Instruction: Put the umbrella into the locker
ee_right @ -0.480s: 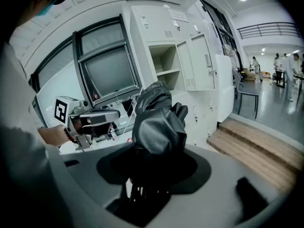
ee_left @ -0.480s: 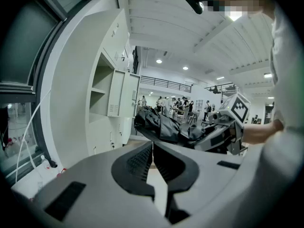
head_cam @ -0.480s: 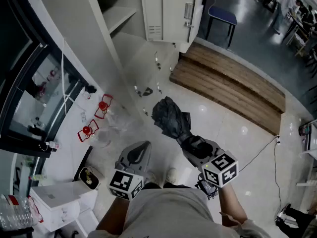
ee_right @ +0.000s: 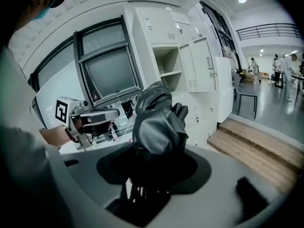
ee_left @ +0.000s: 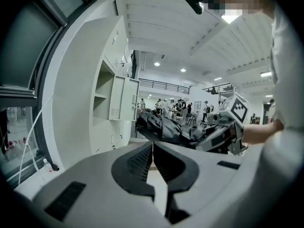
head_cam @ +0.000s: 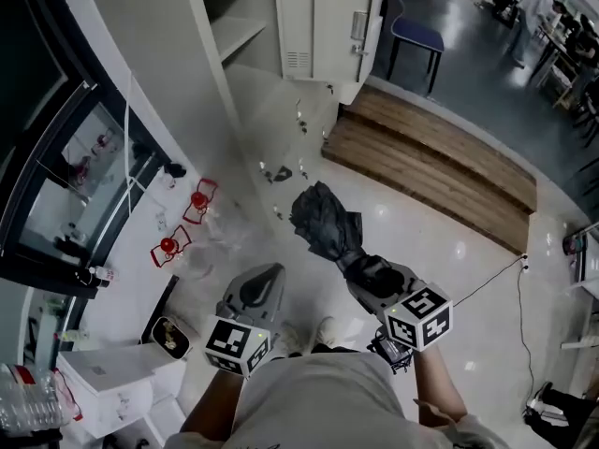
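A folded black umbrella (head_cam: 323,223) sticks forward out of my right gripper (head_cam: 360,267), whose jaws are shut on its handle end. In the right gripper view the umbrella (ee_right: 159,122) fills the space between the jaws and hides the fingertips. My left gripper (head_cam: 255,290) hangs beside it at the lower left, apart from the umbrella. Its jaws (ee_left: 153,156) meet with nothing between them. The white locker (head_cam: 281,12) stands ahead at the top. One compartment with a shelf (head_cam: 234,31) is open, and its door (head_cam: 367,26) is swung to the right.
A wooden step (head_cam: 430,166) lies right of the locker, with a blue chair (head_cam: 416,28) behind it. Red wire objects (head_cam: 182,223) and small litter sit on the floor by the window at left. A white box (head_cam: 108,372) is at lower left. A cable (head_cam: 496,283) runs along the floor at right.
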